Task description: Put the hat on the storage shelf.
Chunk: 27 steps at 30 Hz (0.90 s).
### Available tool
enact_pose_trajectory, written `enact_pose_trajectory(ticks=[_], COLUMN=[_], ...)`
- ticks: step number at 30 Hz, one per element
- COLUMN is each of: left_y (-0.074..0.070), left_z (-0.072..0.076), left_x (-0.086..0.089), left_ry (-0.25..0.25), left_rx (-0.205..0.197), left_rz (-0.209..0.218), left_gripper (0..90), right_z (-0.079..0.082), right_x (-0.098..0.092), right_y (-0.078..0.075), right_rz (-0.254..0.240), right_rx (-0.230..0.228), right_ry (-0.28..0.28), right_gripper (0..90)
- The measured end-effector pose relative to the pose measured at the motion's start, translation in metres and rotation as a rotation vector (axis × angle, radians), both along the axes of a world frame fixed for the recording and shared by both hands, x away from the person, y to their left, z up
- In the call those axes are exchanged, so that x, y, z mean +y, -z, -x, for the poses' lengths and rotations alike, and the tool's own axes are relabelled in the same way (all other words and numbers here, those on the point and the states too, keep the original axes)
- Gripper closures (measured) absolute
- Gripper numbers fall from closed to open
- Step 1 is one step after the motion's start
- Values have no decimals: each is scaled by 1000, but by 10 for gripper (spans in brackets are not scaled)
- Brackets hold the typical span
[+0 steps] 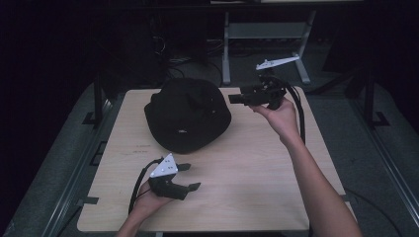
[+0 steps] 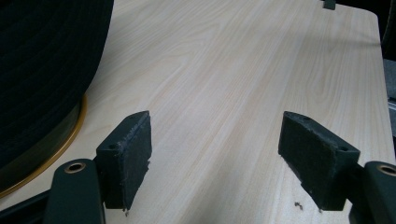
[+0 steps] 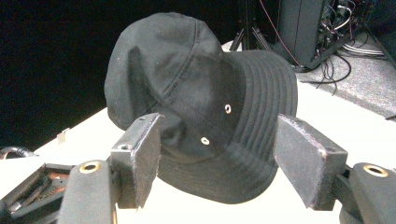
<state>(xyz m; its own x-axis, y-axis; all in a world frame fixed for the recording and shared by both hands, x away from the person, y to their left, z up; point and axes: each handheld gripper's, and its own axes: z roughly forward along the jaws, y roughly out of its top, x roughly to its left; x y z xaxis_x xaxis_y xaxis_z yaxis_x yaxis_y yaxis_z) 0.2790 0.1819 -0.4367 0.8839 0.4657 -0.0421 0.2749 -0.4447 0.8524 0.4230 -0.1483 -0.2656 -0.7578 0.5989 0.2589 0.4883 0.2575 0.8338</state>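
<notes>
A black bucket hat (image 1: 188, 113) lies crown up on the back left part of the wooden table (image 1: 247, 168). My right gripper (image 1: 236, 98) is held above the table just right of the hat, pointing at it. In the right gripper view the hat (image 3: 201, 98) sits close ahead of the right gripper (image 3: 217, 140), whose jaws stand open and apart from it. My left gripper (image 1: 191, 177) hovers low near the front of the table, open and empty. In the left gripper view the hat's brim (image 2: 46, 70) lies to the left of the open left gripper (image 2: 215, 135).
Beyond the table's far edge stand a metal stand (image 1: 267, 34) and loose cables (image 1: 173, 59) on the floor. Dark equipment with wires (image 3: 322, 37) sits behind the hat in the right gripper view. Bare wood (image 2: 243, 70) stretches ahead of the left gripper.
</notes>
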Motion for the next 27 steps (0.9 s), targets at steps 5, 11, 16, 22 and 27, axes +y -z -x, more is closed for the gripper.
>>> enact_pose_trajectory(ticks=[5,11,16,22,27], left_y=[0,1,0,1,1], left_z=[0,0,-1,-1,-2], left_x=[0,-1,1,1,2], left_ry=[-1,-3,-1,-4,-10], left_rx=[1,6,3,4,4], left_rz=[3,2,-4,-4,3], left_gripper=[253,250,250,249,248], right_z=[3,7,11,14,17], right_x=[-9,-22,-29,-39,-46], right_y=[4,11,17,26,31], right_rz=[-17,-19,-20,-26,-33], right_rx=[8,13,21,38,38], right_ry=[-2,8,20,30,36], right_gripper=[306,294,287,284,281])
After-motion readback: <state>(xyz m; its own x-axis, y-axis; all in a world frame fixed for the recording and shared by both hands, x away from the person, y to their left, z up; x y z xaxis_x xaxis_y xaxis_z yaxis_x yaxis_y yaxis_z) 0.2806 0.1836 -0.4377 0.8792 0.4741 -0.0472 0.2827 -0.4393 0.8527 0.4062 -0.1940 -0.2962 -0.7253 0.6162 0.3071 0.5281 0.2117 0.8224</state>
